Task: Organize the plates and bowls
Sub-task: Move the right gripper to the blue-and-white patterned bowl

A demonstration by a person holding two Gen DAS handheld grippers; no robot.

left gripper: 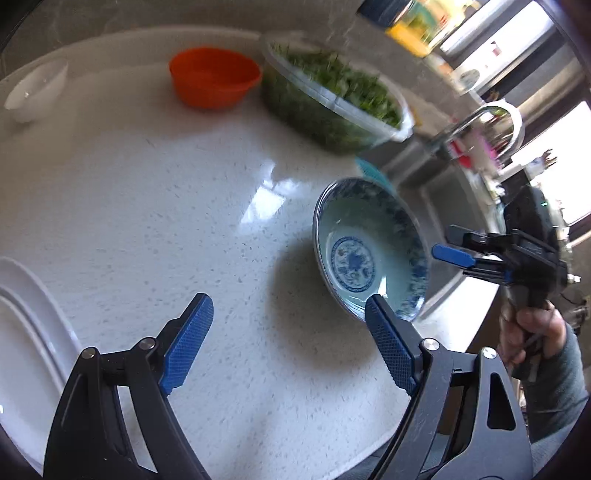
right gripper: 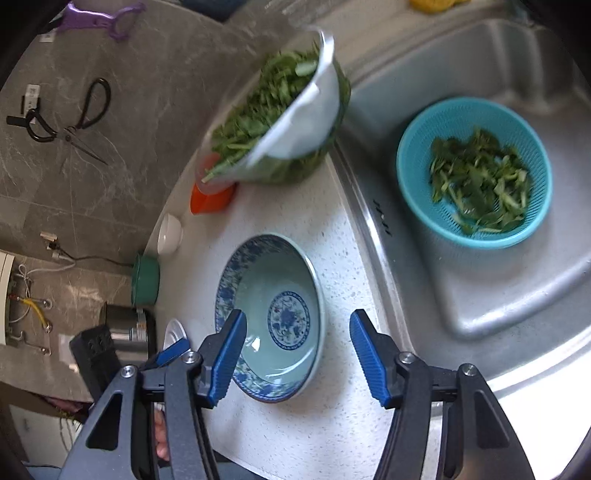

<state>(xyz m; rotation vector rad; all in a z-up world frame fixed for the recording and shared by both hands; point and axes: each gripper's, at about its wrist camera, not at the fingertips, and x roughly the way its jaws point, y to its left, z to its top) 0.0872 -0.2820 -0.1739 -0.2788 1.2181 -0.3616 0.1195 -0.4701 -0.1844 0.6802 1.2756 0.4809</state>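
- Blue-padded tongs fill the foreground of both views: the left gripper stands wide and released over bare counter, and the right gripper is also unclenched, nothing pressed between its pads.
- Only the right wrist view looks into the steel sink, where a teal colander holds chopped greens; it also shows scissors and a purple hanger against the grey marbled wall, and a green bowl at the counter's back edge.
- Only the left wrist view shows the white plates stacked at its lower left, the curved tap, and a person's hand in a grey sleeve gripping the right tool's handle.
- Both views catch the blue-and-white bowl, upright and empty on the counter just beside the sink's rim.
- From the right wrist the bowl lies partly between the fingers: the left-hand pad overlaps its rim in the picture, the other stands apart from it; whether the near pad touches I cannot tell.
- From the left wrist the same bowl sits just beyond the right-hand finger, outside the gap.
- Farther back sit an orange bowl, a small white bowl and a clear tub of greens.
- White speckled countertop glossy with window glare; bright windows show at the far right.
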